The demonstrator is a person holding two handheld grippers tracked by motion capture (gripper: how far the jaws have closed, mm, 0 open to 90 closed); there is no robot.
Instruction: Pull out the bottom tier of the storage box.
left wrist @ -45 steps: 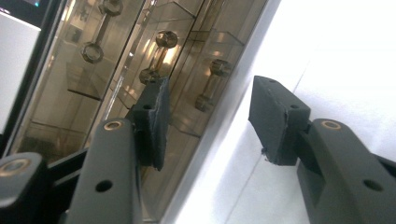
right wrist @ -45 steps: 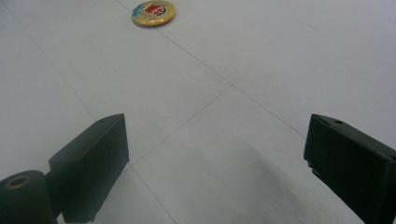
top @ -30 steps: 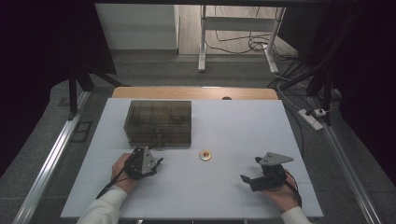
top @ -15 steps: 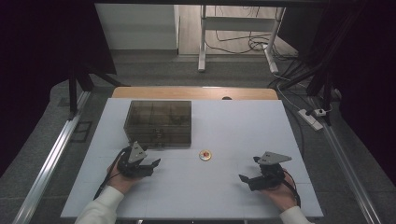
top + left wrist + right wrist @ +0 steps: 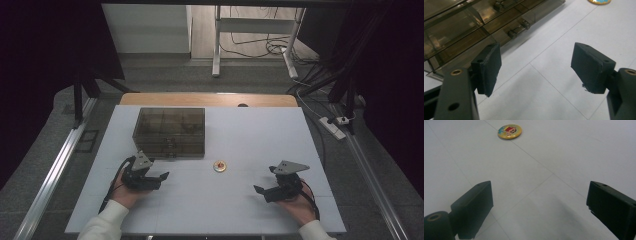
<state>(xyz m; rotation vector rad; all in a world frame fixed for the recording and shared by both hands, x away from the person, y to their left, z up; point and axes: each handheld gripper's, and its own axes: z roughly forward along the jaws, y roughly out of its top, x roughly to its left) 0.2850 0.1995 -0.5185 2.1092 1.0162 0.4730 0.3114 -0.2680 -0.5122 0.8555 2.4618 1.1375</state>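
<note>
High view: a round yellow badge [image 5: 219,166] is seen lying flat on the white worktop [image 5: 240,135], between the two tools and slightly beyond them, touched by neither. The left tool [image 5: 159,176] is held low just in front of the near edge of a smoky transparent compartment box [image 5: 170,131], its jaws spread and just opened further, with nothing between them. The right tool [image 5: 260,190] is held well to the other side of the badge, jaws spread wide and empty, the badge seen ahead of them in the right gripper view [image 5: 509,131]
</note>
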